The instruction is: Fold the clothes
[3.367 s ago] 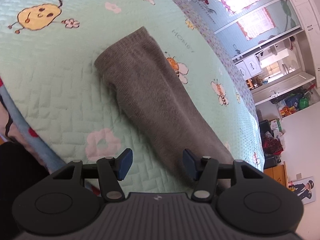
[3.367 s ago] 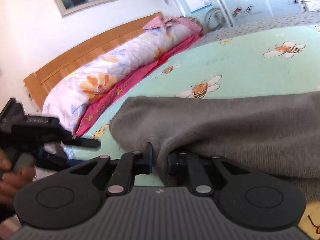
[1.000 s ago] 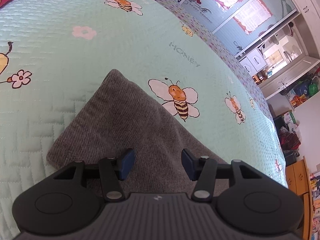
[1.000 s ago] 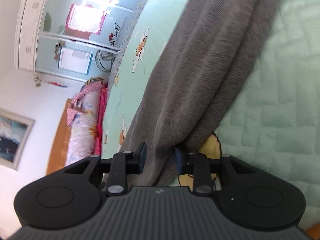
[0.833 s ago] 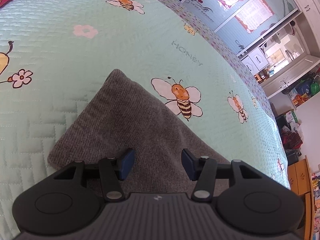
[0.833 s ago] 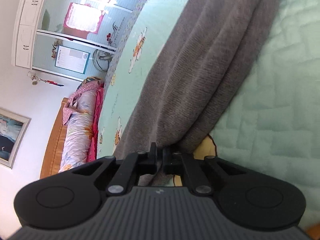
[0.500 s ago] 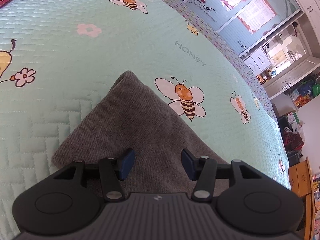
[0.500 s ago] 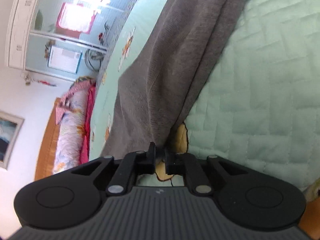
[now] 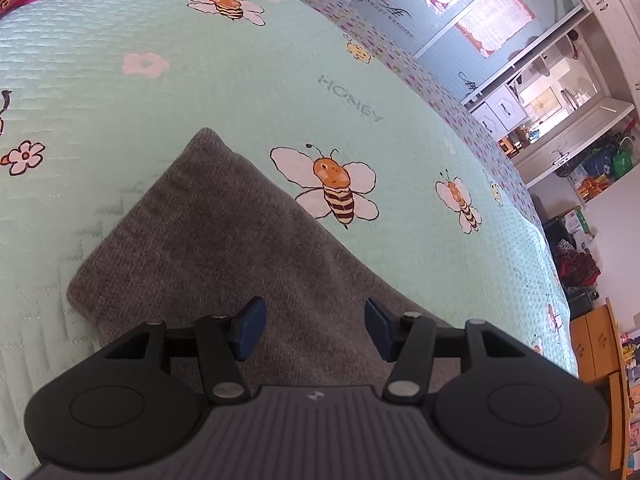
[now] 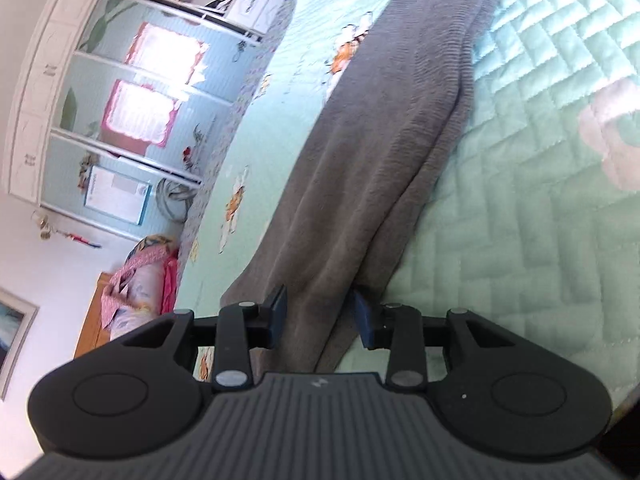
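Released now — right tool [image 10: 320,320] opening around ribbed grey knit [image 10: 384,152], seemingly untouched; left tool [image 9: 314,328] agape.

Bright daylight throughout; the pale glass-fronted wardrobe doors [image 10: 136,112] glare white in the right wrist view, which is softly motion-blurred; the left wrist view is sharp; fisheye bending curves both pictures' edges, with dark corners.

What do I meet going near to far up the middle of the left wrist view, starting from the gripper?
left gripper → grey garment → big bee print → "HONEY" lettering → purple patterned border → glass-fronted cabinet
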The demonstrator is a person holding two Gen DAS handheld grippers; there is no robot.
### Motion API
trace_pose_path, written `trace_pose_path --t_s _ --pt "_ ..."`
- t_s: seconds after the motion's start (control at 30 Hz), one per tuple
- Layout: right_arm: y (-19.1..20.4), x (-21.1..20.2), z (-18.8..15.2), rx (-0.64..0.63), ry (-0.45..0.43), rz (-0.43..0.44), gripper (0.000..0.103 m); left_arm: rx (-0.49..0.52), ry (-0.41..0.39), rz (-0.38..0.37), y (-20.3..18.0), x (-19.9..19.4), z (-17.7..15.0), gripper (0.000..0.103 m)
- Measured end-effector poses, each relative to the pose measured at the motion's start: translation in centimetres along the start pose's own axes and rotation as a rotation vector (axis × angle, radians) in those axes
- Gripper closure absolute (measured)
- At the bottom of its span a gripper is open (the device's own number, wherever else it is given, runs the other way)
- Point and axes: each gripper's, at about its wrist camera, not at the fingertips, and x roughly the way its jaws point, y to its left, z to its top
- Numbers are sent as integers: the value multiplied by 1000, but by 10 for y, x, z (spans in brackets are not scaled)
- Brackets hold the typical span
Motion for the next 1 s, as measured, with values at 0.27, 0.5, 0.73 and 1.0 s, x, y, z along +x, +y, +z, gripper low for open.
trace_pose_path --t_s 0.27,0.5,0.73,1.0 --pt "-16 -14 14 0 -34 16 97 -10 10 25 4 5 1 46" --pt "-30 -23 14 42 -35 -6 87 -29 9 37 11 5 0 46" --pt "-47 -52 50 116 -213 -34 65 -5 15 30 0 2 -1 46" --pt "-67 -60 103 106 -359 -100 63 27 24 39 -16 6 -4 46"
